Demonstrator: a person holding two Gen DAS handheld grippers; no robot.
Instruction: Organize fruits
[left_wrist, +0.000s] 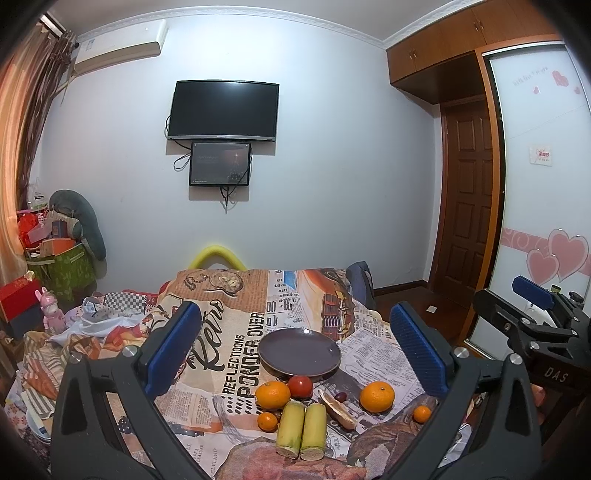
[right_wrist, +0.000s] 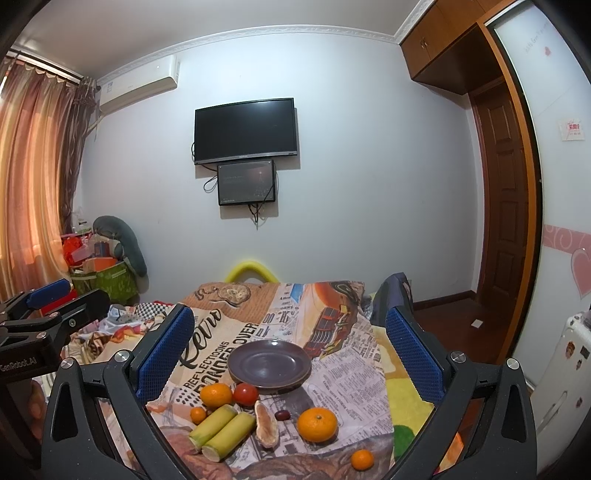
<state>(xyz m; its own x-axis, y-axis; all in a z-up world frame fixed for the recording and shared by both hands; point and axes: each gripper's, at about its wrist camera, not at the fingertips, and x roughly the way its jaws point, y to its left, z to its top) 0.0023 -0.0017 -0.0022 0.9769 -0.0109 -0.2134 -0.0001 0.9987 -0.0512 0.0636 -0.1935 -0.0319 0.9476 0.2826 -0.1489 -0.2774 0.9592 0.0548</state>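
Dark round plate (left_wrist: 299, 349) sits empty on a newspaper-print cloth (left_wrist: 221, 354) covering the table; taken as the landmark.

Fruit, all on the cloth on the camera side of the plate, none on it:
- Tomato (left_wrist: 300, 386) just at the plate's near rim, seemingly touching it.
- Large orange (left_wrist: 272, 395) beside the tomato, on its left in the left wrist view.
- Small mandarin (left_wrist: 267, 421) nearer the camera than that orange.
- Two green-yellow sugarcane sections (left_wrist: 301, 430) lying side by side, touching, cut ends toward the camera.
- Brownish elongated piece (left_wrist: 338, 409), identity unclear, right of the cane; a small dark red fruit (left_wrist: 341, 397) just beside its far end.
- Second large orange (left_wrist: 377, 396) further right, apart from the rest.
- Second small mandarin (left_wrist: 422, 414) beyond it, furthest from the plate.

Left gripper (left_wrist: 295, 354): blue-padded fingers spread wide, nothing between them, held above the cloth.

Right gripper (right_wrist: 290, 360): likewise spread wide and empty, above the cloth.

A wall-mounted TV (left_wrist: 223, 110) hangs behind the table.
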